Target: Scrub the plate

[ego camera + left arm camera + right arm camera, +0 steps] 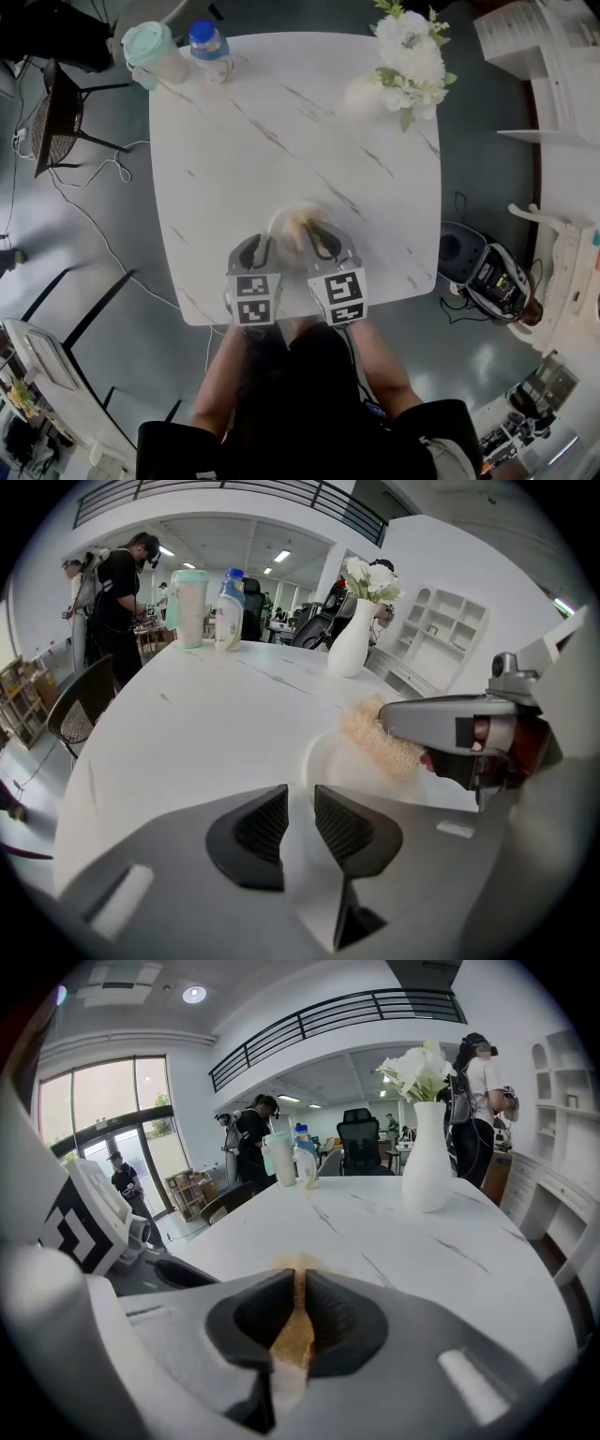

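Now, the head view is looking down on a white marble table point(281, 131), and a pale round plate point(278, 222) is lying flat near its front edge, just ahead of both tools. The right gripper point(300, 1296) is clamping a tan, fibrous scrubber point(292, 1330). Its jaws are standing nearly together, with the pad squeezed thin in the slit between them. In the left gripper view the bristly bulk of that scrubber is sticking out past the jaw tips and hanging over the far part of the plate, though whether it is touching the surface cannot be told. The left gripper point(301, 808) is gripping nothing. Its jaws are standing a little apart, and the plate's near rim is running toward the gap between the ribbed pads, with white showing between them and neither pad clearly pressing on it. In the head view the two grippers are sitting side by side, the left one at the plate's left edge and the right one over its middle, each turning its marker cube toward the camera. Well away at the far side of the table, a tumbler point(152, 52) with a mint-green lid and a bottle point(209, 49) with a blue cap are standing together at the left corner. A white vase point(361, 94) of white flowers point(410, 52) is standing toward the right corner. Behind the table several people are standing about the room in both gripper views.
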Demonstrator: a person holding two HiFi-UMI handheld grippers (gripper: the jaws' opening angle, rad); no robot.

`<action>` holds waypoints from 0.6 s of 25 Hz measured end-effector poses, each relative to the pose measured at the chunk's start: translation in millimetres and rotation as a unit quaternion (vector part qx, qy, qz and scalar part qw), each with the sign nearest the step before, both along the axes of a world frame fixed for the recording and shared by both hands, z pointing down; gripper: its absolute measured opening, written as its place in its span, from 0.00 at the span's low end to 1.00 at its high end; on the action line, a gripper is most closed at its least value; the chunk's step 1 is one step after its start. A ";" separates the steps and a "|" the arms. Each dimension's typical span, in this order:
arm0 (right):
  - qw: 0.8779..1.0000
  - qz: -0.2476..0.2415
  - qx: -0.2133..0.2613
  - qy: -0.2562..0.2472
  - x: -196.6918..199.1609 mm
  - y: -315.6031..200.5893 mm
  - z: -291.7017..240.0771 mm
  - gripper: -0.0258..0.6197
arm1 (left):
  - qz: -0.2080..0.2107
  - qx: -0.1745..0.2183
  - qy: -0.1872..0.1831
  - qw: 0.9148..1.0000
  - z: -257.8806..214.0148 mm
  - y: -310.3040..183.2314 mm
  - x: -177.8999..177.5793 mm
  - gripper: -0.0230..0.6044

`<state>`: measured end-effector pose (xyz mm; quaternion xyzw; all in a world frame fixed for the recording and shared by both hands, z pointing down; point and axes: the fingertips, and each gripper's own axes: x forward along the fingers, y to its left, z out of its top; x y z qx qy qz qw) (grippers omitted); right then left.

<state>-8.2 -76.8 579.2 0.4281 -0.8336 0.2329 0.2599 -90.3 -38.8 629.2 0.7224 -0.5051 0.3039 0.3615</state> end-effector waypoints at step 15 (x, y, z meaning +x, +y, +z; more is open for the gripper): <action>0.999 -0.019 0.001 0.031 -12.4 -2.3 14.2 0.10 | -0.006 0.011 0.013 1.000 -1.1 -0.4 -1.1 0.18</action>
